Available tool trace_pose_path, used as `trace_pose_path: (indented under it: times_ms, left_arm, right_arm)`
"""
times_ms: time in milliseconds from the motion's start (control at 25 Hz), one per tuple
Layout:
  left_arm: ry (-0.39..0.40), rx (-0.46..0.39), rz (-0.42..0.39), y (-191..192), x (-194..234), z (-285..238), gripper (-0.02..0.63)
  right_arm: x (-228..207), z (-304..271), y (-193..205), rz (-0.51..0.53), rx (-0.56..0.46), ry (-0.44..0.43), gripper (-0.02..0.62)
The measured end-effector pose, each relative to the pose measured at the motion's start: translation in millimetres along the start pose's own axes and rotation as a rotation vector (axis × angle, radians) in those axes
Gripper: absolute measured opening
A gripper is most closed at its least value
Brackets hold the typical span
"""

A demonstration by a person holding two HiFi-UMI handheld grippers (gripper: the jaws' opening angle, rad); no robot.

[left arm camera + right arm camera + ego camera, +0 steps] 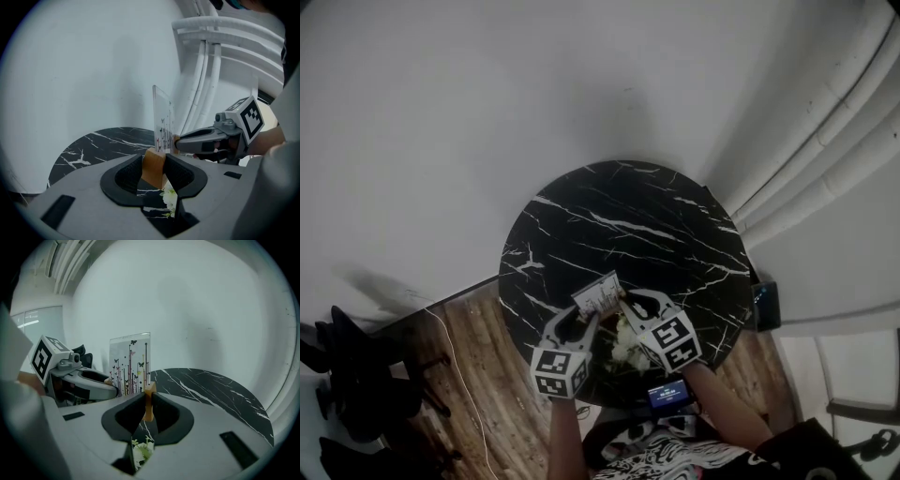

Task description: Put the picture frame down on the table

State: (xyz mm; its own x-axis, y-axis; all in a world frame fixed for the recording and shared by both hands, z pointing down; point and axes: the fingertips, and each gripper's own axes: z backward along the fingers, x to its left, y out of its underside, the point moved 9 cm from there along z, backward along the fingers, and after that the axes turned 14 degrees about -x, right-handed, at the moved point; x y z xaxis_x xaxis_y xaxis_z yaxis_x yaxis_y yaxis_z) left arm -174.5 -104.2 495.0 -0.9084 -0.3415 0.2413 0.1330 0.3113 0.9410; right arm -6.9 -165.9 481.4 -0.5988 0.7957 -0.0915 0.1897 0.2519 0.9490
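Observation:
The picture frame (596, 296) is a clear panel printed with butterflies and stems (130, 363), set in a wooden base bar (153, 169). It hangs upright just above the near part of the round black marble table (619, 225). My left gripper (584, 323) is shut on one end of the wooden bar. My right gripper (630, 302) is shut on the other end (149, 403). In the left gripper view the panel (162, 124) stands edge-on, with the right gripper (206, 140) beyond it. The right gripper view shows the left gripper (89, 383) beside the panel.
White flowers (628, 347) lie below the grippers at the table's near edge. A lit screen (667, 394) sits near the person's body. White curtain folds (825, 141) hang at the right. A thin cable (459, 375) runs over the wooden floor, with dark furniture (356, 375) at the left.

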Motion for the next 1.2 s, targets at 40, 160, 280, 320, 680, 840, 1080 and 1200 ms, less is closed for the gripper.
trace_pose_path:
  times_ms: [40, 160, 280, 320, 680, 840, 1080, 1200]
  left_arm:
    - [-0.001, 0.003, 0.001, 2, 1, -2, 0.161]
    - [-0.004, 0.015, -0.004, 12, 7, -9, 0.16]
    - [-0.002, 0.037, -0.006, 20, 10, -16, 0.16]
    - [-0.001, 0.043, -0.001, 22, 11, -18, 0.16]
    - [-0.004, 0.102, 0.008, 51, 19, -32, 0.16]
    - [-0.003, 0.132, -0.006, 62, 22, -41, 0.16]
    - [0.005, 0.167, -0.003, 76, 26, -50, 0.16]
    - [0.008, 0.184, -0.007, 81, 31, -53, 0.16]
  right_arm:
    - [-2, -2, 1, -0.004, 0.005, -0.004, 0.051]
    - [-8, -9, 9, -0.011, 0.02, -0.012, 0.051]
    - [-13, -15, 17, -0.011, 0.048, -0.024, 0.051]
    - [-15, -17, 19, -0.011, 0.057, -0.027, 0.051]
    - [-24, -34, 46, 0.001, 0.122, -0.064, 0.051]
    - [-28, -42, 55, 0.009, 0.168, -0.08, 0.051]
    - [-34, -52, 69, 0.023, 0.207, -0.105, 0.051]
    - [-35, -58, 74, 0.022, 0.226, -0.117, 0.051]
